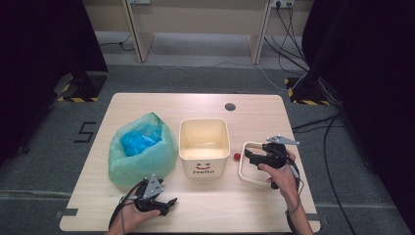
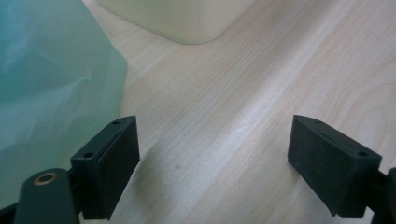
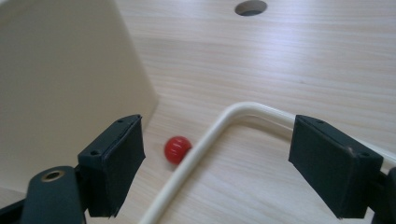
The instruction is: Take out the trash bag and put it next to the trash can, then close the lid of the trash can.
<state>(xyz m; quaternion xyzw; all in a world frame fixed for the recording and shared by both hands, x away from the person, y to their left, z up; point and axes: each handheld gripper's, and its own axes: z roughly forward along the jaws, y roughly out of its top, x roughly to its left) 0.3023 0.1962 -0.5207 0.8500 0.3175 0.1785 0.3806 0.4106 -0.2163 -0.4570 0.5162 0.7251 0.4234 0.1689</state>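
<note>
High view overhead, far; gripper views low, close; all share cream bin [image 1: 204, 147].

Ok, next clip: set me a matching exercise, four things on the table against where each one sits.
Things:
1. green plastic bag
2. cream bin
3. red ball
4. cream wire frame

Places:
A. between the bin and the wire frame
B. under the right gripper
C. left of the bin, with blue material inside
D. middle of the table, marked "Hello"

Pairs: 1-C, 2-D, 3-A, 4-B
</note>
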